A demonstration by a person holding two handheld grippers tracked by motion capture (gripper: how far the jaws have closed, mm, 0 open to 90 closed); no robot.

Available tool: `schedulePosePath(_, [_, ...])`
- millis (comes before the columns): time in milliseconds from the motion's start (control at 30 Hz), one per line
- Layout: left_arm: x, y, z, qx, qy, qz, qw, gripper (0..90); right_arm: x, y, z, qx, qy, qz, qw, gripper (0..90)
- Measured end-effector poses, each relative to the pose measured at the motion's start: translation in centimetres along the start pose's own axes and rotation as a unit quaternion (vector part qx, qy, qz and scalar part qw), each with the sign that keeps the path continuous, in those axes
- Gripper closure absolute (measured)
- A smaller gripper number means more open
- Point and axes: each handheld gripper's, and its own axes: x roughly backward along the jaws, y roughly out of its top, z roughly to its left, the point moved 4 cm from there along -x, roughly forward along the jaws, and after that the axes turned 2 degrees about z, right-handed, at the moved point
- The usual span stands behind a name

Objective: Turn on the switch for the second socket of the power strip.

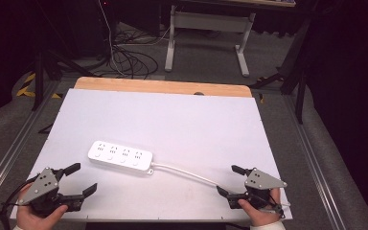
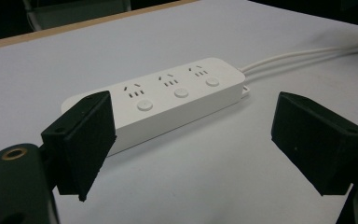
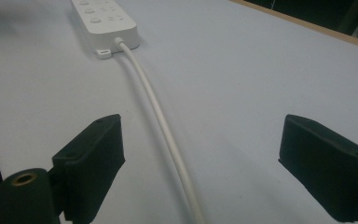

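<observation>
Near the front edge of the white worktop (image 1: pixel 172 120) lies a white power strip (image 1: pixel 120 156), flat, sockets up, its cable (image 1: pixel 187 173) trailing toward the right tool (image 1: pixel 233 180). Left tool (image 1: pixel 82 178) sits just short of the strip, released, holding nothing. Right tool also released, jaws either side of the cable without touching it. Judgement: strip is rigid, light, smooth plastic; best gripped across its narrow width. Cable is floppy and will likely drag.
</observation>
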Motion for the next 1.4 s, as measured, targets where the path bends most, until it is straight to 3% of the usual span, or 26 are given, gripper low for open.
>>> schedulePosePath(600, [0.2,0.1,0.1,-0.01,0.011,0.002,0.9999,15.3,0.0,0.0,0.1,0.0,0.006,-0.003,1.0,14.2])
schedulePosePath(633, [0.2,0.1,0.1,-0.007,0.009,0.003,0.9999,15.3,-0.1,0.0,0.1,-0.005,0.014,-0.006,0.9999,14.4])
schedulePosePath(1033, [0.3,0.4,0.1,-0.003,0.013,0.011,0.9999,18.9,-0.1,-0.1,0.2,-0.003,0.015,-0.004,0.9999,15.2])
schedulePosePath(1400, [0.3,2.1,0.0,-0.002,0.006,0.013,0.9999,27.2,-0.3,-0.2,0.3,-0.005,0.015,-0.002,0.9999,16.1])
